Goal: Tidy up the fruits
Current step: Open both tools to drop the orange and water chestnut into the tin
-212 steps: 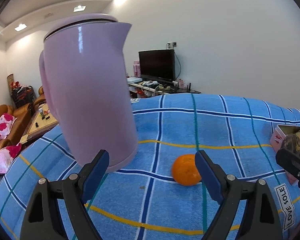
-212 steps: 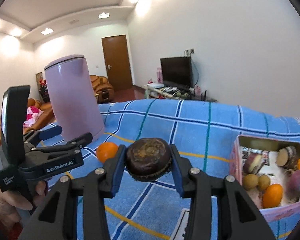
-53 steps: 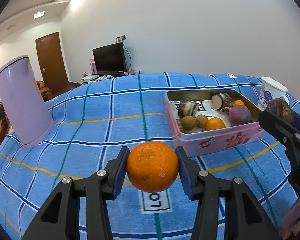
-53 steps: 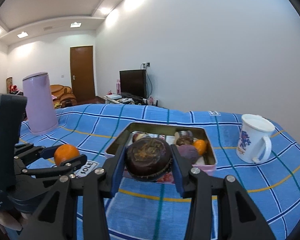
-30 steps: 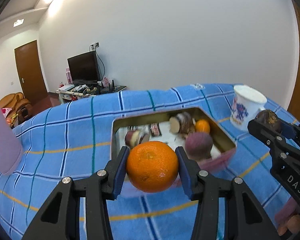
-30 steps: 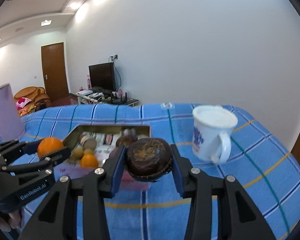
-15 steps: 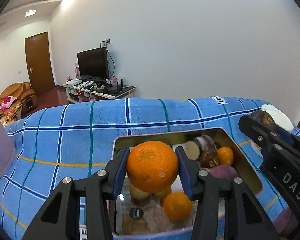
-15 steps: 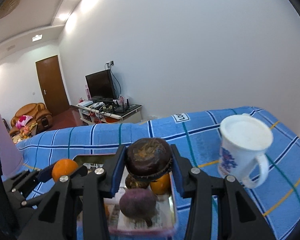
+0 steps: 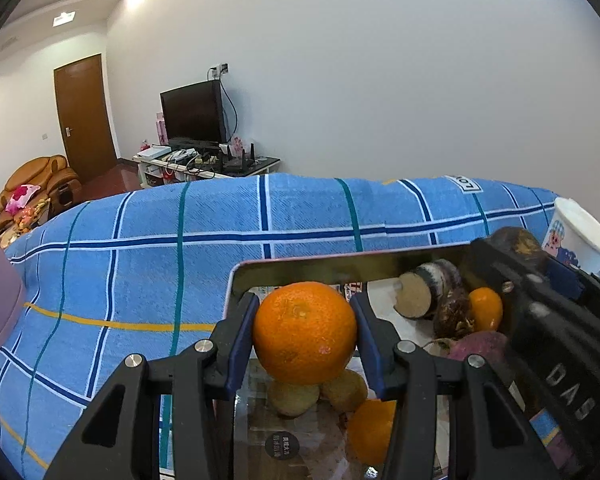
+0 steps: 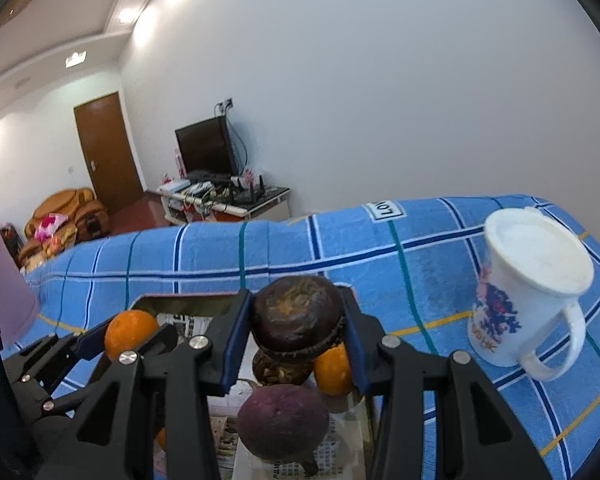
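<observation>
The left claw (image 9: 305, 334) is clamped on a round orange citrus fruit (image 9: 305, 332), its blue pads pressing both sides, and holds it in the air above the near left part of a shallow rectangular metal tin with a pink rim (image 9: 340, 258). The right claw (image 10: 298, 322) grips a dark brown, wrinkled round fruit (image 10: 298, 320) the same way, above the right part of the same tin. Inside the tin lie a purple, rounded root-like fruit (image 10: 282, 420), a smaller orange fruit (image 9: 485, 309), two dull yellow-brown small fruits (image 9: 294, 398), another orange fruit (image 9: 370, 430) nearer the camera, and a cut brown piece with a pale round face (image 9: 414, 296). The tin rests on a counter covered with a blue checked cloth (image 9: 180, 264). Right of the tin, apart from it, stands a white ceramic mug with a blue and red picture (image 10: 528, 288).
</observation>
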Demonstrator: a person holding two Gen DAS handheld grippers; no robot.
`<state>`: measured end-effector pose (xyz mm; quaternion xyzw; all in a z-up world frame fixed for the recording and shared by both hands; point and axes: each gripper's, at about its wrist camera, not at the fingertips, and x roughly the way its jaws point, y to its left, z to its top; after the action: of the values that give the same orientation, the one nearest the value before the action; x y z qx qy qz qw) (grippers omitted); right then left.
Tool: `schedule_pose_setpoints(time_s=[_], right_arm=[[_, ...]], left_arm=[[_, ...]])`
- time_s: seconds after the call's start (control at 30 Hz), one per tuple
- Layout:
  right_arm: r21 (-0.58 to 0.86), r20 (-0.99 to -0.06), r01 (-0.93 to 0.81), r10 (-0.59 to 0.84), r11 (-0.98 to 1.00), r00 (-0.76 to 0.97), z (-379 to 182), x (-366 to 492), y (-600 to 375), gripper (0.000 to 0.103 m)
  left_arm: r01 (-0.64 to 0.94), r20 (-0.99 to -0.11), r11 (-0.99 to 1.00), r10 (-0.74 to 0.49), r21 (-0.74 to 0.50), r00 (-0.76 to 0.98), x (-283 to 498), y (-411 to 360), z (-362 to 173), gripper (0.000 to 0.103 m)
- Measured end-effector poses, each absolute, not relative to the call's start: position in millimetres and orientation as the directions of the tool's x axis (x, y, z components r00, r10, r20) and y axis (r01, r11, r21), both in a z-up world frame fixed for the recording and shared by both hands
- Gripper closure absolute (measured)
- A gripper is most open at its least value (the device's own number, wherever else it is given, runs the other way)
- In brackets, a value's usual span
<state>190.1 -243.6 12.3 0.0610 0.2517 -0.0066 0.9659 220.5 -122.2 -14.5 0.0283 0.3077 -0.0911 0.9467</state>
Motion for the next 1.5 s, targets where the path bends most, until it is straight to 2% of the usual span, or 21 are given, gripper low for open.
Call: schedule_pose_setpoints(time_s=[0.47, 0.73, 0.77, 0.83, 0.97, 1.07, 1.1, 1.17, 1.2, 1.23, 1.37, 1.5], right_arm=[[0.171, -0.557, 0.002, 0.094, 0.985, 0.825, -4, 206, -246, 0.056], [0.301, -0.504, -0.086, 0.235, 0.95, 0.831, -1, 202, -254, 0.054], [0.318, -0.486, -0.095, 0.248, 0.943, 0.838, 1, 199, -255, 0.051], [0.348, -0.452, -0.103, 0.263, 0.932, 0.852, 5, 195, -259, 0.034], [0.378, -0.385, -0.084, 0.239, 0.922, 0.892, 15, 181, -268, 0.029], [0.377, -0.347, -0.055, 0.196, 0.925, 0.917, 21, 171, -273, 0.018], [0.371, -0.34, -0.046, 0.182, 0.927, 0.923, 22, 168, -273, 0.013], [0.348, -0.324, -0.024, 0.144, 0.937, 0.935, 26, 162, -274, 0.008], [0.336, -0.316, -0.01, 0.123, 0.942, 0.941, 27, 157, -275, 0.004], [0.315, -0.296, 0.015, 0.083, 0.949, 0.952, 31, 151, -274, 0.0], [0.253, -0.224, 0.076, -0.018, 0.964, 0.974, 40, 133, -272, 0.0], [0.22, -0.209, 0.12, -0.073, 0.968, 0.975, 41, 125, -272, 0.0]], left_arm=[[0.219, -0.596, 0.975, -0.163, 0.022, 0.786, 219, -128, -16, 0.054], [0.234, -0.587, 0.972, -0.179, 0.019, 0.789, 217, -130, -15, 0.054], [0.234, -0.586, 0.972, -0.18, 0.016, 0.79, 216, -130, -15, 0.054], [0.233, -0.583, 0.972, -0.188, 0.004, 0.791, 217, -128, -14, 0.054], [0.24, -0.577, 0.971, -0.195, 0.001, 0.793, 219, -130, -13, 0.054], [0.252, -0.6, 0.968, -0.201, 0.001, 0.774, 221, -135, -17, 0.053], [0.255, -0.599, 0.967, -0.205, -0.001, 0.774, 220, -135, -17, 0.052], [0.268, -0.591, 0.963, -0.216, 0.0, 0.777, 217, -136, -16, 0.037], [0.264, -0.585, 0.965, -0.209, 0.009, 0.783, 215, -137, -15, 0.02], [0.258, -0.577, 0.966, -0.202, 0.016, 0.791, 212, -138, -14, 0.014], [0.249, -0.539, 0.967, -0.186, 0.046, 0.821, 202, -142, -10, 0.014], [0.205, -0.529, 0.975, -0.128, 0.089, 0.839, 198, -144, -9, 0.014]])
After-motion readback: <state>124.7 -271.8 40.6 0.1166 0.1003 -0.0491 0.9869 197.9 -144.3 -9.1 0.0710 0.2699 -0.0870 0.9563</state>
